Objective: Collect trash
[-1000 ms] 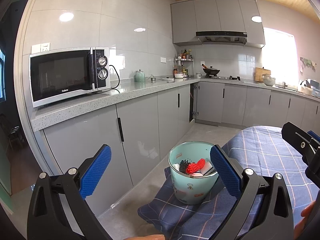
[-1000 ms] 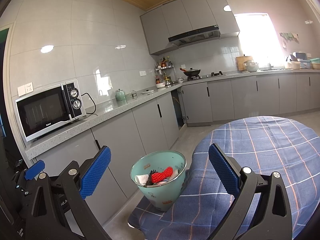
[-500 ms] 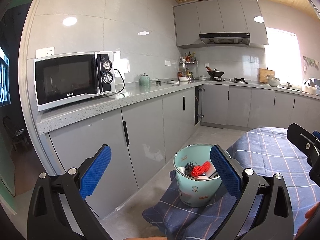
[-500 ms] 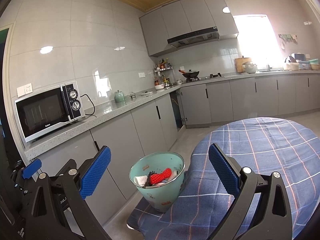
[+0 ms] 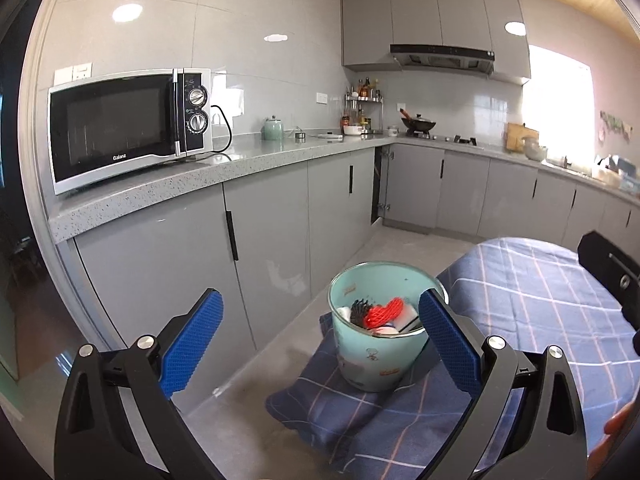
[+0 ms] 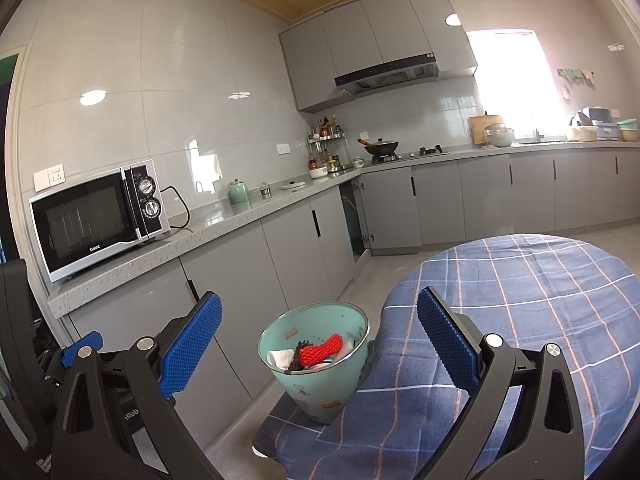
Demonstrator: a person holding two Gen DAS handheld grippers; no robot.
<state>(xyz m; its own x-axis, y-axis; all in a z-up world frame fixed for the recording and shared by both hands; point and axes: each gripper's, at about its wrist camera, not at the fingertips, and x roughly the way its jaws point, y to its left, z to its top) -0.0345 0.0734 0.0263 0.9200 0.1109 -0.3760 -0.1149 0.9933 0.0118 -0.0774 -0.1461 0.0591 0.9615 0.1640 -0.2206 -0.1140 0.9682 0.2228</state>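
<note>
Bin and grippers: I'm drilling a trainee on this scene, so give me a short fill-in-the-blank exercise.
1. The bin stands on a checked ____.
2. The brightest piece of trash in it is ____.
3. Both the left gripper and the right gripper are ____.
4. On the counter, the microwave's door is ____.

Missing words: cloth; red; open; shut

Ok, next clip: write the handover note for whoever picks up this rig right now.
Left tool: open, empty.
Right tool: open, empty.
Teal bin sits at the edge of the plaid tablecloth, on a lower fold of it. Inside: red foam net, white tissue, dark bits.
Done: the visible trash is in the bin.
Left: no loose trash shows on the cloth in view; check the unseen areas.
</note>
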